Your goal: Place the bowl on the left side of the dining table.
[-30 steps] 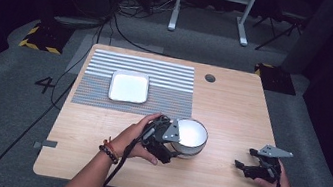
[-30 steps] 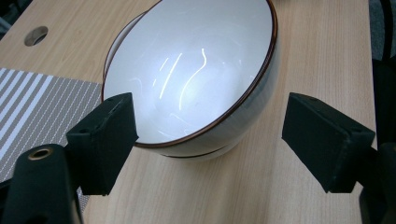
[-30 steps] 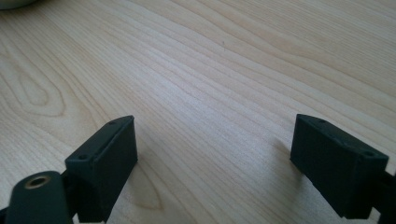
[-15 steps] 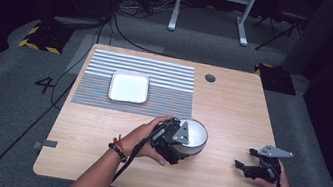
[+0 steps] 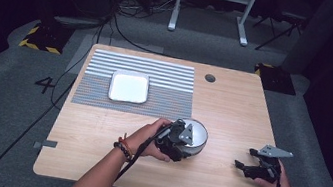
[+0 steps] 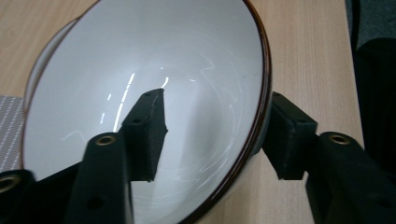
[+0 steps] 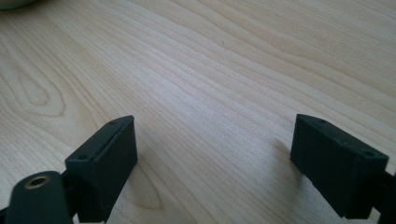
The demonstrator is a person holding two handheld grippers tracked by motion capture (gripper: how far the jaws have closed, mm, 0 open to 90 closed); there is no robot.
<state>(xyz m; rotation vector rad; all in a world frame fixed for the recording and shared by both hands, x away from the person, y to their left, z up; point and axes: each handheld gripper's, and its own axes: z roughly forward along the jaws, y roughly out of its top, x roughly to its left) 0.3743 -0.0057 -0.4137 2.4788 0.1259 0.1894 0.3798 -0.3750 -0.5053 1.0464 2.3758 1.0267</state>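
Observation:
A white bowl (image 5: 199, 131) with a dark rim stands on the wooden table (image 5: 233, 109), right of its middle. My left gripper (image 5: 186, 141) reaches over the bowl's near-left edge. In the left gripper view the bowl (image 6: 196, 70) is close up, and the left gripper (image 6: 215, 95) straddles its wall, one jaw inside, the other outside. These jaws have just been closing; the inner pad (image 6: 147, 135) still stands off the wall, so the gripper is open. My right gripper (image 5: 243, 167) rests open near the front right, and the right gripper (image 7: 213, 122) has bare wood between its jaws.
A white square plate (image 5: 129, 86) lies on a striped mat (image 5: 166, 81) at the back left of the table. A round cable hole (image 5: 210, 78) sits near the far edge. Cables and a stand's feet lie on the floor beyond.
My left hand has moved right and slightly down onto the bowl, and its jaws have narrowed around the rim. The right hand has kept still.

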